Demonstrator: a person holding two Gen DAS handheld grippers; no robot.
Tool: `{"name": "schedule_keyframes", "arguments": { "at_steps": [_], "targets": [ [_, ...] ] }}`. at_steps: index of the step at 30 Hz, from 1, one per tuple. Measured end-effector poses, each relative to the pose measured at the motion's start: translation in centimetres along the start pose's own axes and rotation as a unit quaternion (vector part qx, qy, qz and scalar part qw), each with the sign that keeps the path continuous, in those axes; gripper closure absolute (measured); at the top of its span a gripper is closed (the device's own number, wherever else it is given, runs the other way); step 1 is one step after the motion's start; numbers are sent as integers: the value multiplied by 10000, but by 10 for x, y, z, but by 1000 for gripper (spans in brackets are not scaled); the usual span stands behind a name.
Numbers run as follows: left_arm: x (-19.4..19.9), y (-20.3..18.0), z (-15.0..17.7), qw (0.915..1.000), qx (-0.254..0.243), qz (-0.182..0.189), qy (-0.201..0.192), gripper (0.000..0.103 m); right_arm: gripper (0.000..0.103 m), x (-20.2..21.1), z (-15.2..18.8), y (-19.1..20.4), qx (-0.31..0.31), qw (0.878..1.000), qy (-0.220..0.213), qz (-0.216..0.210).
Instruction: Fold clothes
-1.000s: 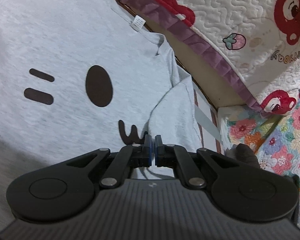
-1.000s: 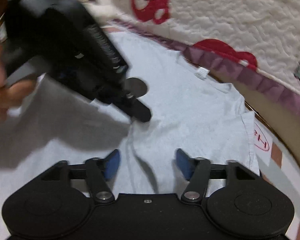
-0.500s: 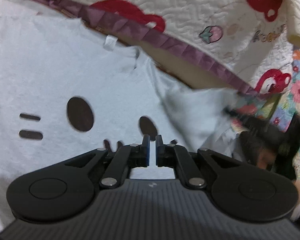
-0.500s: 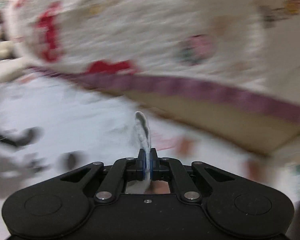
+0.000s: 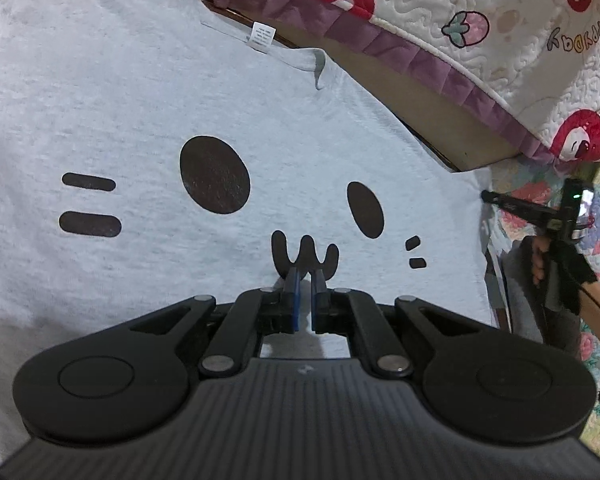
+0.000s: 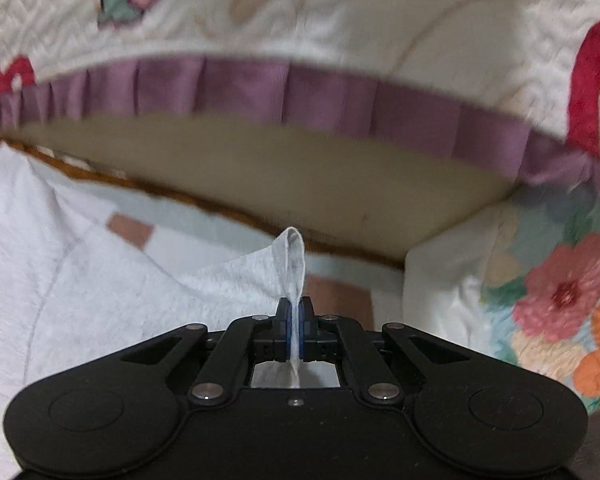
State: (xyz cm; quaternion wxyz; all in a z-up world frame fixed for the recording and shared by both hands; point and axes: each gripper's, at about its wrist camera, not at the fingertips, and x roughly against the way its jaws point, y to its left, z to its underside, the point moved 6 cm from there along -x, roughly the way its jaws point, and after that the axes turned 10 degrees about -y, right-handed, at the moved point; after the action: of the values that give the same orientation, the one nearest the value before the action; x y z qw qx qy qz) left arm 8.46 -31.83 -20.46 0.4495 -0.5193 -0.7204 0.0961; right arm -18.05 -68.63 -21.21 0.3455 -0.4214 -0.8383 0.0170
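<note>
The grey T-shirt (image 5: 148, 128) lay flat and face up, with its printed cat face of dark ovals, short bars and a small mouth in full view, and its neck label (image 5: 261, 37) pointed toward a quilted blanket (image 5: 480, 4) with a purple frill. The left tongs (image 5: 304, 280) hovered just over the printed mouth, the two fingers almost together with only a narrow gap, and no cloth was between them. In the left wrist view the right tongs (image 5: 485, 196) were at the far right edge of the shirt, held by a hand (image 5: 538, 260). In the right wrist view the right tongs (image 6: 295, 312) were pressed together on a thin fold of the shirt's grey cloth, which stood up between the blue pads (image 6: 285, 322). A flowered cover (image 6: 556, 292) lay to the right.
</note>
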Motion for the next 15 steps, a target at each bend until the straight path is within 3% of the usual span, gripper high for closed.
{"name": "schedule_keyframes", "arguments": {
  "at_steps": [4, 6, 7, 8, 9, 11, 15],
  "targets": [
    [1, -3, 1, 9999, -126, -61, 15, 98, 103, -13, 11, -11, 4, 9987, 103, 490],
    [2, -5, 1, 9998, -190, -91, 22, 98, 103, 6, 14, -35, -698, 9908, -92, 1154],
    [2, -5, 1, 9997, -221, -106, 25, 98, 84, 19, 16, -50, -1160, 9811, -227, 1530],
    [2, -6, 1, 9996, -253, -121, 29, 98, 65, 34, 22, -58, -1699, 9722, -308, 1582],
    [2, -7, 2, 9995, -284, -137, 33, 98, 58, 49, 32, -61, -2313, 9635, -334, 1308],
    [3, -8, 2, 9992, -348, -167, 40, 98, 57, 74, 53, -61, -3357, 9388, -283, 715],
    [13, -11, 2, 9969, -658, -414, 80, 96, 56, 92, 95, -29, -4369, 8969, 340, -586]
  ]
}}
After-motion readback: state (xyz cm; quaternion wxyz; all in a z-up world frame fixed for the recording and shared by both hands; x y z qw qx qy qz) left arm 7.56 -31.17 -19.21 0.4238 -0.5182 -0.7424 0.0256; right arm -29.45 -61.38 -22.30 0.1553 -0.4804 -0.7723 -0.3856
